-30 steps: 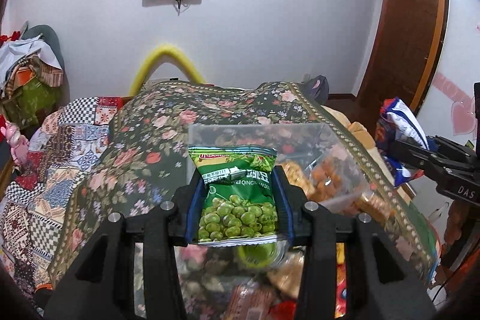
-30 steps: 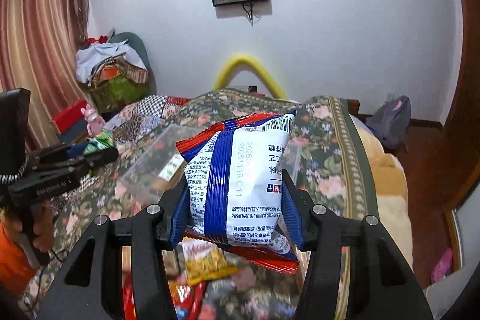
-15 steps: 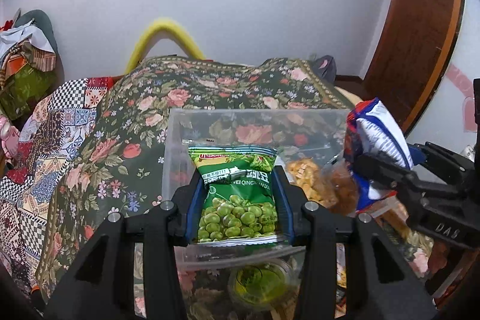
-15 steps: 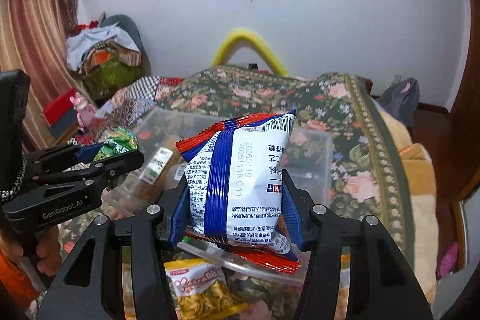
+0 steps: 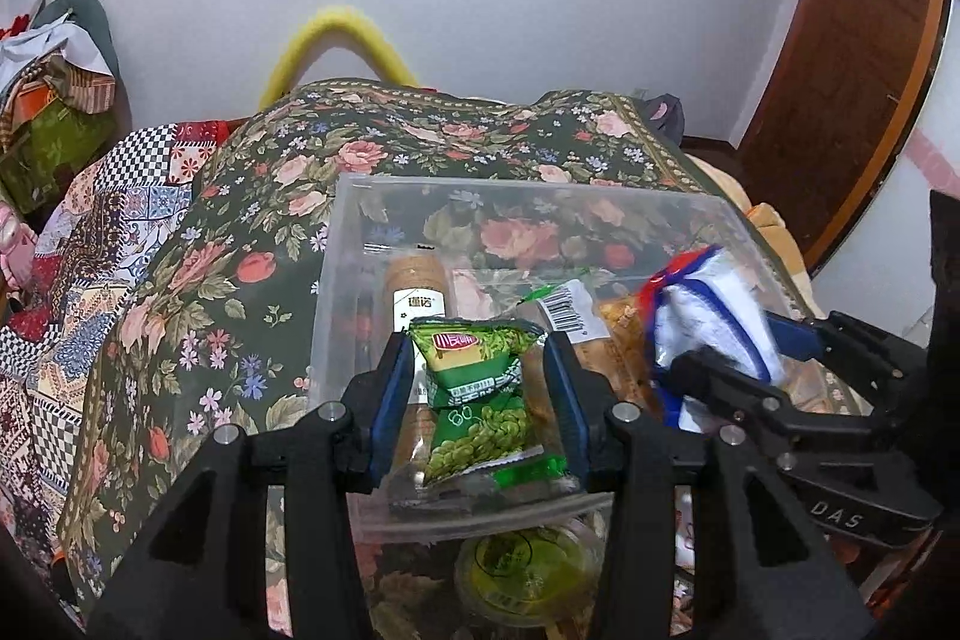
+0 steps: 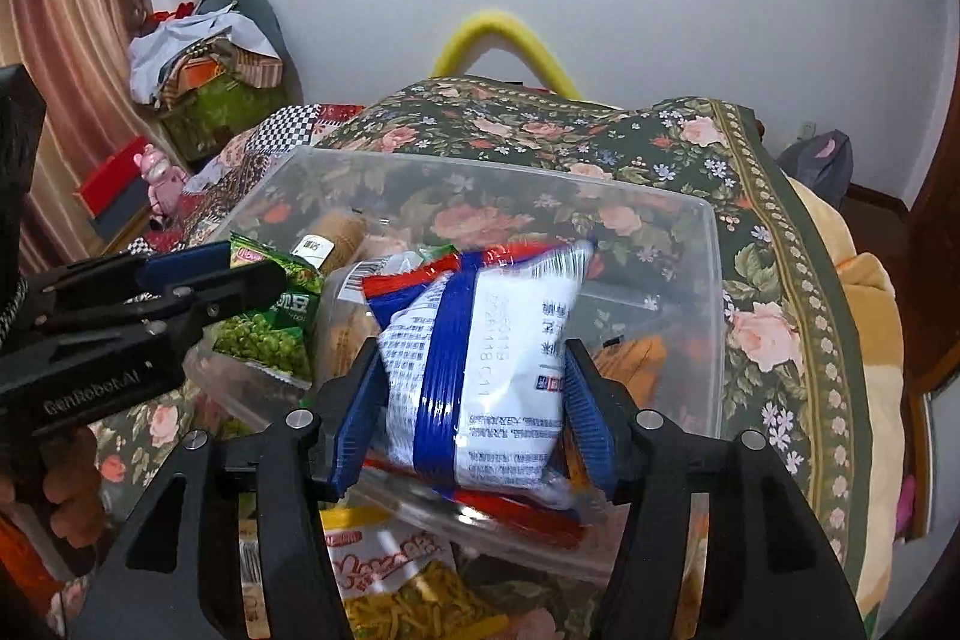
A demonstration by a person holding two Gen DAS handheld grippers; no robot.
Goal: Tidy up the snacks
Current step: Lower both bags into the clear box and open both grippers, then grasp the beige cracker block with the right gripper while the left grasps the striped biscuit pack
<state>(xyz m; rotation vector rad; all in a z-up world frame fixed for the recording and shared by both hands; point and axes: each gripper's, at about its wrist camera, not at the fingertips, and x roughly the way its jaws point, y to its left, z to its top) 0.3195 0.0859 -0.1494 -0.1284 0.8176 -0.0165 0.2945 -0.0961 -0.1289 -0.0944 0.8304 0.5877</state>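
Note:
A clear plastic bin (image 5: 348, 244) (image 6: 714, 280) sits on the floral bedspread and holds several snacks. My left gripper (image 5: 480, 400) is open over the bin's near left part; the green pea packet (image 5: 480, 400) sits loose between its fingers, tilted and crumpled. My right gripper (image 6: 474, 388) is open a little wider than the blue and white snack bag (image 6: 492, 364), which leans tilted between the fingers over the bin's near edge. The right gripper shows in the left wrist view (image 5: 714, 388), the left one in the right wrist view (image 6: 228, 280).
The bin holds a biscuit roll (image 5: 417, 292) and orange snack packs (image 6: 636, 358). In front of the bin lie a green jelly cup (image 5: 522, 562) and a yellow snack packet (image 6: 408, 580). A yellow hoop (image 5: 342, 40) stands at the bed's far end. Clutter (image 6: 204, 70) lies at left.
Both grippers moved forward and down over the bin. Both opened slightly; the pea packet and the blue bag have slipped and tilted between the fingers.

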